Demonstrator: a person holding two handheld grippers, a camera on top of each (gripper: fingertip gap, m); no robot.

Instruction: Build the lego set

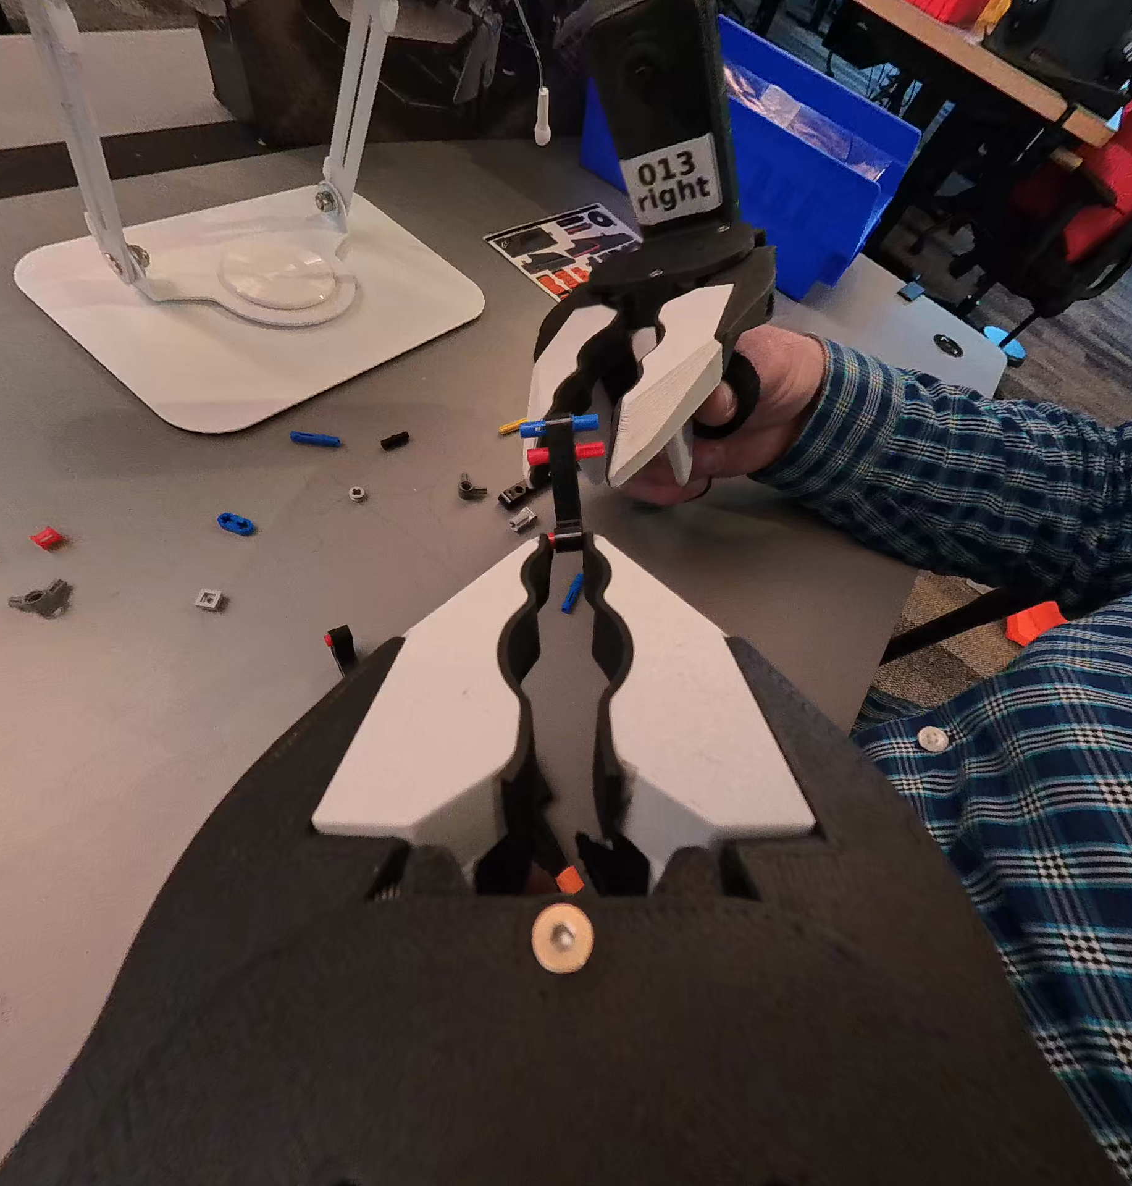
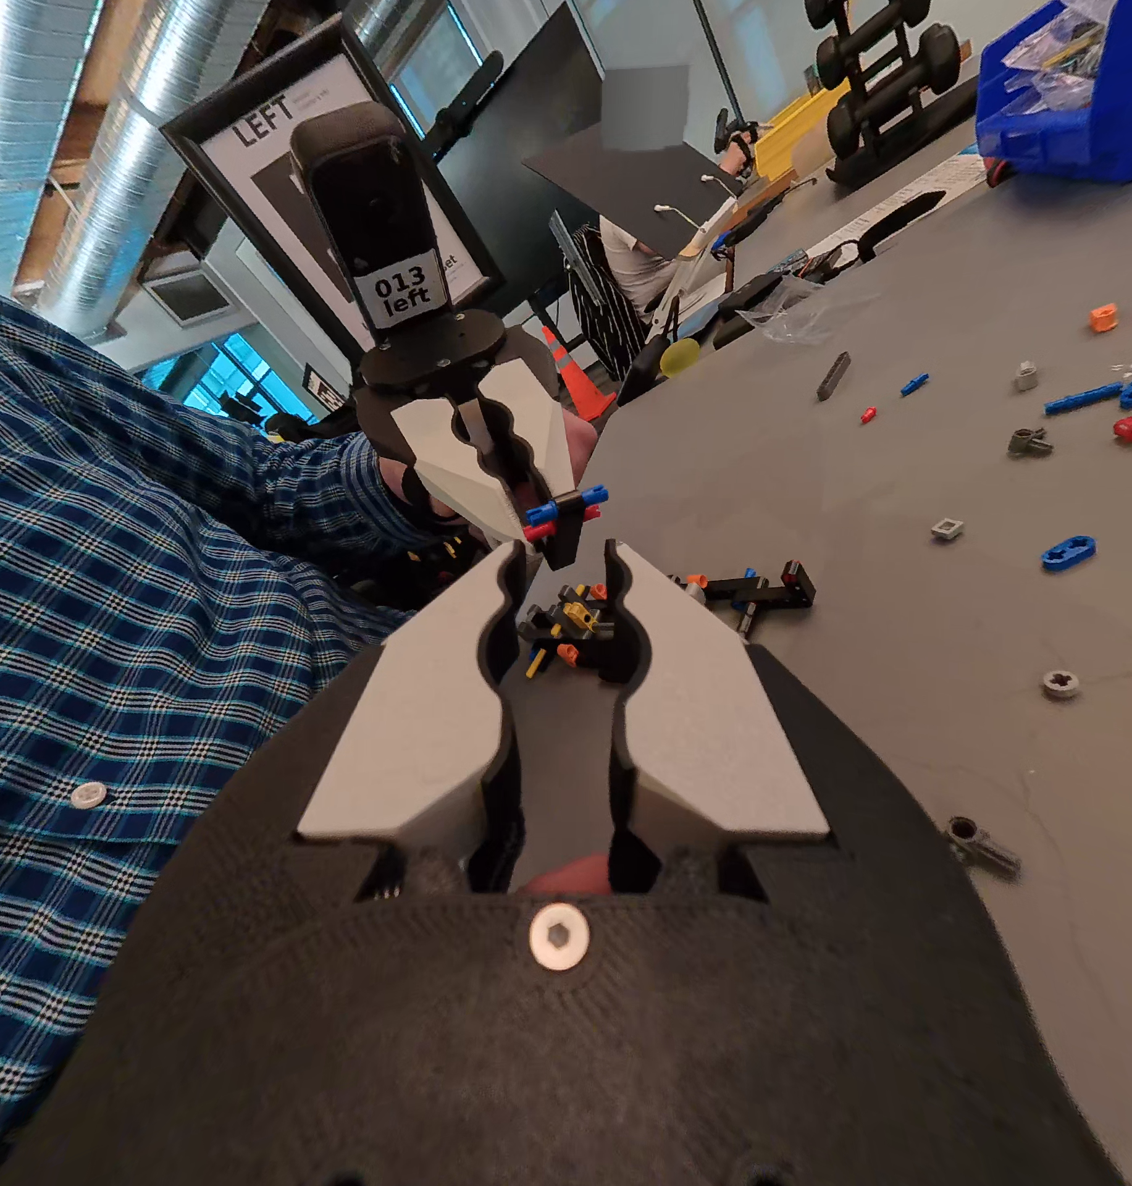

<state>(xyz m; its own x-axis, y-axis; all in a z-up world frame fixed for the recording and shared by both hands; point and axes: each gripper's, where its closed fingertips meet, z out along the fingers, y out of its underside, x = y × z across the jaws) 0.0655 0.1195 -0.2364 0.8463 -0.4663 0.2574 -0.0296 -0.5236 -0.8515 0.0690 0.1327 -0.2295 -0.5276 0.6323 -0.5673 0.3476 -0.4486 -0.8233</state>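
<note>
My left gripper (image 1: 565, 540) is shut on the near end of a black beam (image 1: 562, 488) and holds it above the grey table (image 1: 165, 738). The beam carries blue pins (image 1: 585, 423) and red pins (image 1: 537, 457) at its far end. My right gripper (image 1: 576, 478) faces it, open, with its fingertips on either side of that pinned end. In the right wrist view the beam (image 2: 566, 532) sits just ahead of my open right gripper (image 2: 566, 550), and the left gripper (image 2: 531, 539) comes in from the upper left.
A partly built black, yellow and orange assembly (image 2: 576, 616) and a black frame piece (image 2: 762, 587) lie below the grippers. Loose pieces are scattered, such as a blue link (image 1: 236, 524). A white magnifier stand (image 1: 249, 308), a sticker sheet (image 1: 563, 250) and a blue bin (image 1: 807, 167) stand farther back. My left and right fingertips are right by each other.
</note>
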